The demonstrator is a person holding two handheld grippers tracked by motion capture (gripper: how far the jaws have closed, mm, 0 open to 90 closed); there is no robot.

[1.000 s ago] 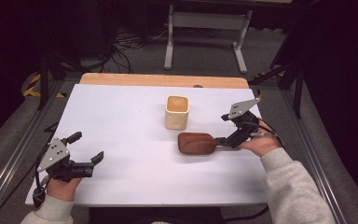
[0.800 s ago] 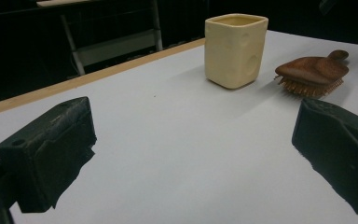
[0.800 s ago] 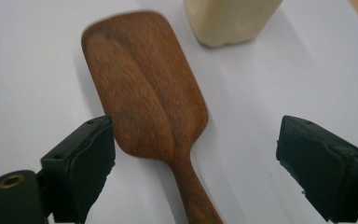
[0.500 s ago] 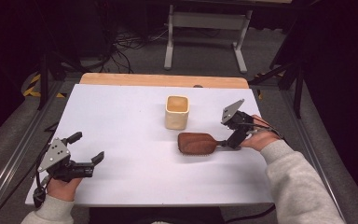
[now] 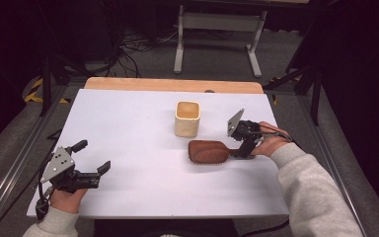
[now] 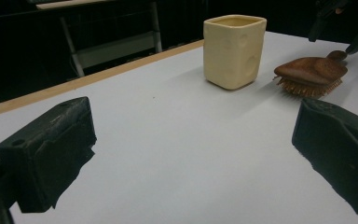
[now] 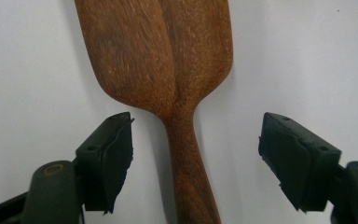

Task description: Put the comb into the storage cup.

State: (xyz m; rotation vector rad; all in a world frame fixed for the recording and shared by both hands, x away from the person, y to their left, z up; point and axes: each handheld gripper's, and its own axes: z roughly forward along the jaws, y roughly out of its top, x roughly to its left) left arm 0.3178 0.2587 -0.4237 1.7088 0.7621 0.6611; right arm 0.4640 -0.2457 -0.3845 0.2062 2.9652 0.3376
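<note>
A brown wooden hairbrush (image 5: pixel 208 151) lies bristles down on the white table (image 5: pixel 128 113), its handle pointing right. My right gripper (image 5: pixel 242 148) points down over that handle. In the right gripper view the handle (image 7: pixel 189 163) runs between the two jaws with a gap on each side; the jaws have just been closing and my right gripper (image 7: pixel 196 158) is still open. A cream square cup (image 5: pixel 186 118) stands upright just behind the brush. My left gripper (image 5: pixel 94 155) rests open at the front left, with nothing between its jaws, and faces the cup (image 6: pixel 233 44) and the brush (image 6: pixel 310 72).
A wooden strip (image 5: pixel 172 85) edges the table's far side. Beyond it a grey metal stand (image 5: pixel 217 29) and cables sit on the floor. Metal rails (image 5: pixel 15 163) run along the table's left and right sides.
My right gripper has come down and a little to the left over the brush handle, and its jaws stand closer together. The left gripper, the cup and the brush have stayed put.
</note>
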